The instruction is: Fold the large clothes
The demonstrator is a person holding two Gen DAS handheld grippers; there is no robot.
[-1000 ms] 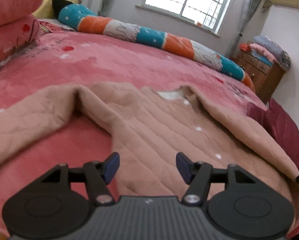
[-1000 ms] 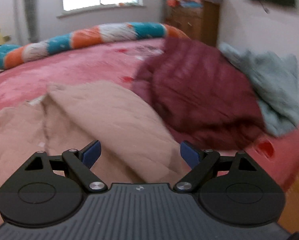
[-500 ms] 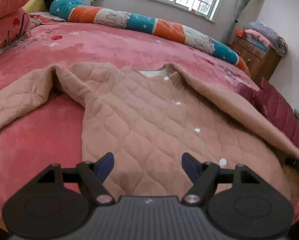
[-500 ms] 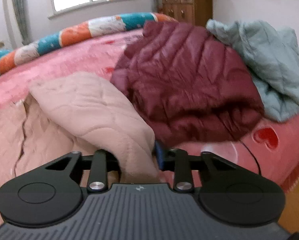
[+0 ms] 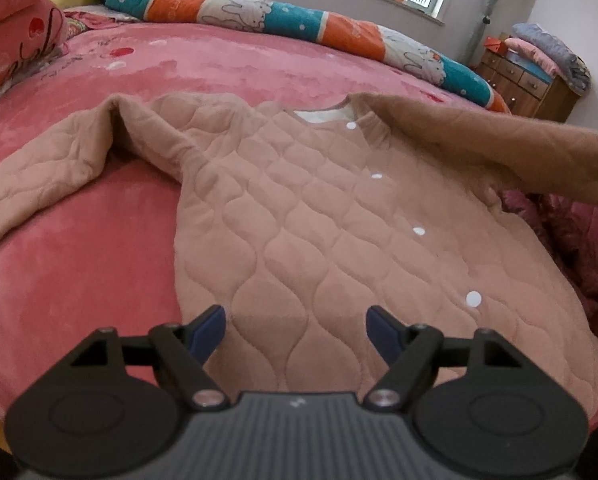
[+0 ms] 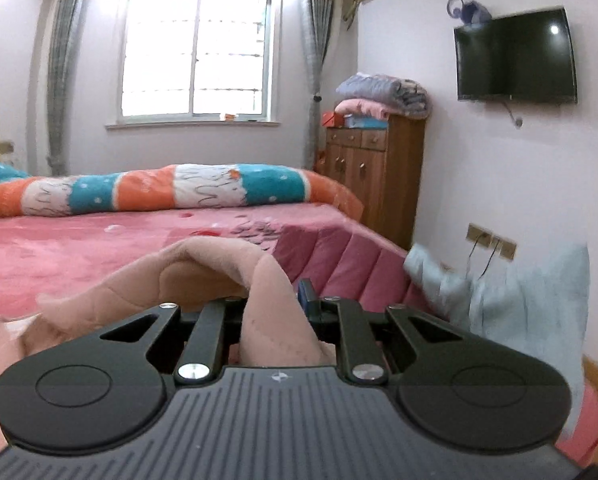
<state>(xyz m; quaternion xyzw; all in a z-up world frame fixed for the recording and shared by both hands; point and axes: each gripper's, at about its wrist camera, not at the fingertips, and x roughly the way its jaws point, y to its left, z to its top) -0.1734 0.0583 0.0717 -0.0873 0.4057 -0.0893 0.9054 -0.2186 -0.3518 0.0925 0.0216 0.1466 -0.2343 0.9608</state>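
Note:
A beige quilted top with white buttons lies face up on the pink bed, its left sleeve spread out to the left. Its right sleeve is lifted off the bed and stretches to the right. My left gripper is open and empty, hovering over the top's hem. My right gripper is shut on the right sleeve, holding it up above the bed.
A dark red quilted garment and a light blue one lie at the bed's right edge. A rolled striped quilt lines the far side. Pink pillows lie at far left. A wooden dresser stands by the wall.
My right gripper closed on the right sleeve and lifted it up off the bed. My left gripper stayed open and moved a little closer over the top's hem.

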